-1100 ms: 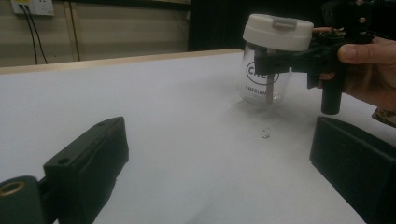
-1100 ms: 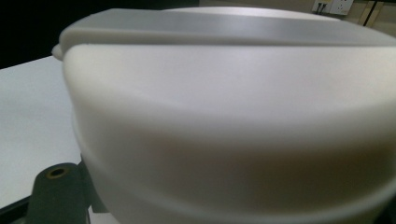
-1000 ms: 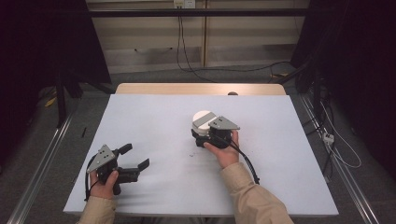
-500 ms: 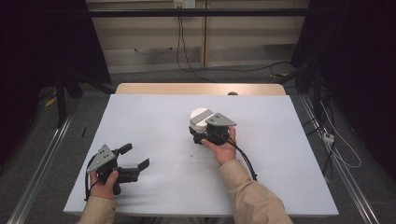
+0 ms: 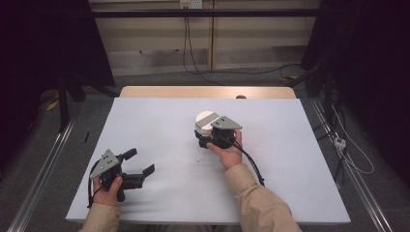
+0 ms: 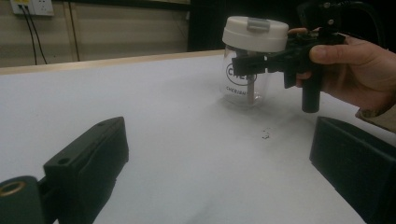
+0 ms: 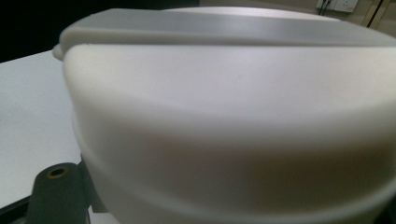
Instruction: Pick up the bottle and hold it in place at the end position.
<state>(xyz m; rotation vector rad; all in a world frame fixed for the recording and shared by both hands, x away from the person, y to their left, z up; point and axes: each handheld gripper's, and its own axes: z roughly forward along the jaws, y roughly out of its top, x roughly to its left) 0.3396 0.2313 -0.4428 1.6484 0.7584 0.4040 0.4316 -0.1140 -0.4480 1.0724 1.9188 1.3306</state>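
A clear jar (image 6: 245,86) with a white lid (image 5: 205,117) and dark lettering stands at the middle of the white table top (image 5: 159,125). My right gripper (image 6: 252,65) reaches across it just under the lid and is shut on the jar, with the person's hand behind it. In the right gripper view the lid (image 7: 224,116) sits very close to the camera. Whether the jar's base touches the table I cannot tell. My left gripper (image 5: 139,162) rests near the front left of the table, its jaws (image 6: 219,163) wide open around bare table.
A few dark specks (image 6: 265,135) lie on the table in front of the jar. A wooden strip (image 5: 203,92) runs along the table's far edge. A black cable (image 5: 254,164) trails from the right gripper along the sleeve. Metal rails and cables lie on the floor at both sides.
The right hand with the jar has edged slightly to the left and away. The left hand and its gripper have stayed put.
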